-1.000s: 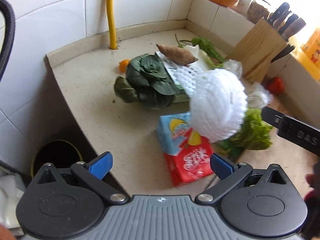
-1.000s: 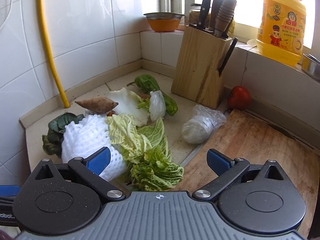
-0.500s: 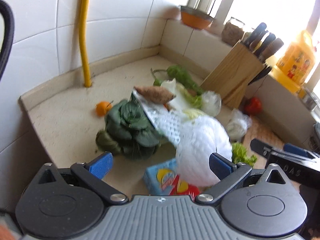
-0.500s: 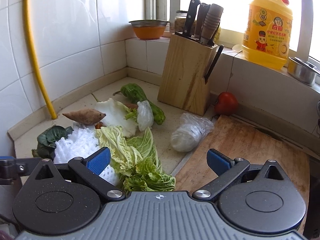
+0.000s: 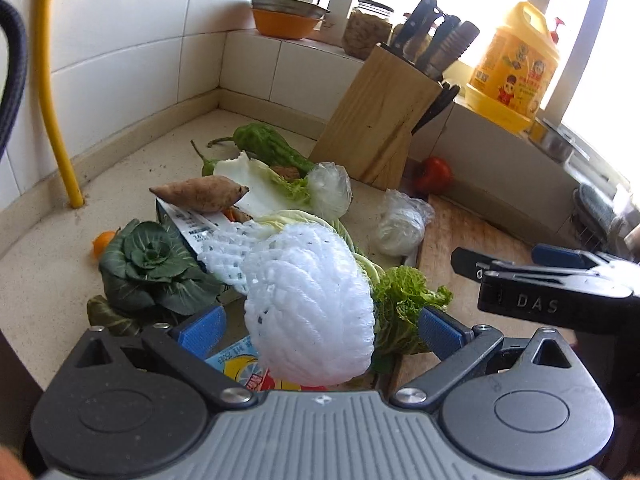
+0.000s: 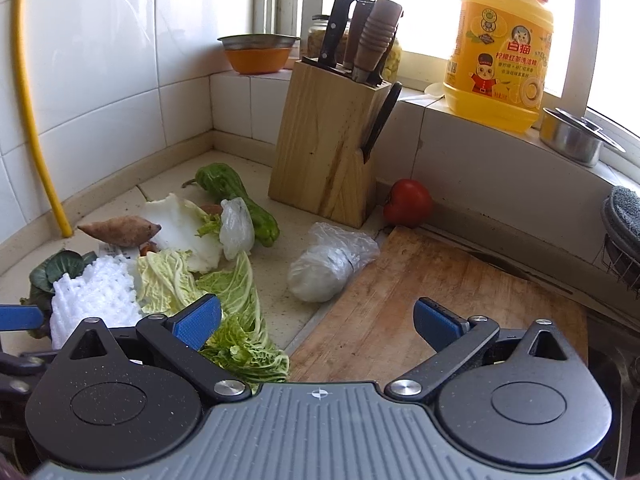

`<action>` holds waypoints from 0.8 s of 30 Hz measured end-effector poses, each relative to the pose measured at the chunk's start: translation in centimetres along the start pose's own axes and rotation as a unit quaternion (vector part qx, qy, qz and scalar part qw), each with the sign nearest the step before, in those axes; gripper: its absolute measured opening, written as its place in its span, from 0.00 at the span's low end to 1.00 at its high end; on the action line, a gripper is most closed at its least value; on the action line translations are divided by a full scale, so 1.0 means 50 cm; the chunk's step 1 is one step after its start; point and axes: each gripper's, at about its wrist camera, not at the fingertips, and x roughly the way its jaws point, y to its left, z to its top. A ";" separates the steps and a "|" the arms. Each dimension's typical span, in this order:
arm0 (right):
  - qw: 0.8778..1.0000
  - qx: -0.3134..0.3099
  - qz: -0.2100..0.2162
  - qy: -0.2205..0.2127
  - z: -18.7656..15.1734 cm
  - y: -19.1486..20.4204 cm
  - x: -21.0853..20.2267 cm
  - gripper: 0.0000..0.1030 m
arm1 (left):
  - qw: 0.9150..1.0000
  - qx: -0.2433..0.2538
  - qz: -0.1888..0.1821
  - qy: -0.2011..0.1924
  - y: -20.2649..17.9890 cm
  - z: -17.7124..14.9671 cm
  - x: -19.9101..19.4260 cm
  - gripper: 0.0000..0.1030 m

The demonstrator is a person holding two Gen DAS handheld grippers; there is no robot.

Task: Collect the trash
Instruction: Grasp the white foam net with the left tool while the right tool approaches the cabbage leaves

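A white foam net (image 5: 308, 312) lies on the cabbage leaves (image 5: 404, 304) and a red and blue snack packet (image 5: 244, 372). My left gripper (image 5: 318, 330) is open, with the net in the wide gap between its fingers and neither pad touching it. The net (image 6: 96, 300) also shows low left in the right wrist view. My right gripper (image 6: 316, 322) is open over the edge of the wooden cutting board (image 6: 440, 280), holding nothing. It appears side-on as the right gripper (image 5: 500, 258). A crumpled plastic bag (image 6: 332, 268) and a smaller bag (image 6: 236, 228) lie on the counter.
A sweet potato (image 5: 200, 194) rests on a flat carton (image 5: 192, 226) beside a dark green vegetable (image 5: 152, 264). Green peppers (image 6: 236, 188), a knife block (image 6: 328, 148), a tomato (image 6: 408, 202) and a yellow detergent jug (image 6: 500, 44) stand behind. A yellow pipe (image 5: 60, 120) runs up the wall.
The left wrist view has swung up from the counter edge and the dark bin below, which is out of sight now. The foam net now sits between the left fingers. The right gripper has eased back.
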 end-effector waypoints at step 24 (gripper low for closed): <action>0.993 -0.008 0.118 -0.001 0.006 0.017 0.035 0.97 | 0.999 -0.011 0.040 0.028 0.058 0.006 -0.002 0.37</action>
